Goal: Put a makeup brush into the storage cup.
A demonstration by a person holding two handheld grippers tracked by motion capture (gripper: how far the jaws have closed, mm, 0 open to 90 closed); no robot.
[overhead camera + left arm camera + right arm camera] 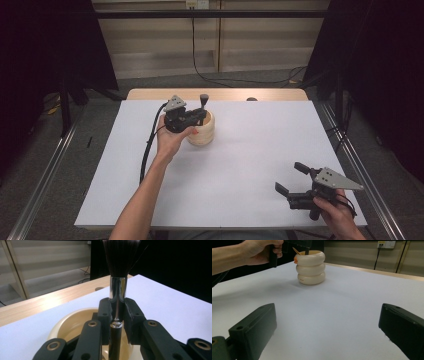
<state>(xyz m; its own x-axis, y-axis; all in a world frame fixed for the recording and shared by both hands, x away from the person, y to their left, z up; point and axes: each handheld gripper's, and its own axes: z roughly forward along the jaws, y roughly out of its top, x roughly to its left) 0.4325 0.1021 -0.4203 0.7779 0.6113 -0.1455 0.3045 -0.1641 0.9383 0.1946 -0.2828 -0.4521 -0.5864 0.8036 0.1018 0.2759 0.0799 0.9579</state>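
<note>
The left hand-held gripper (117,315) is clamping a black-bristled makeup brush with a chrome ferrule (118,290) upright, its handle dipping into the cream ribbed round holder (203,131) on the white bench (240,165). The right hand-held gripper (291,179) is resting wide open, well apart.

A white table top (240,165) lies over a light wooden table (220,94) in a dim studio. Black curtains (385,60) hang at both sides. Beyond, a pale panelled wall (150,35) carries a power socket (196,4), its black cable (200,70) trailing across the grey floor (45,150). Metal rails (360,165) flank the table.
</note>
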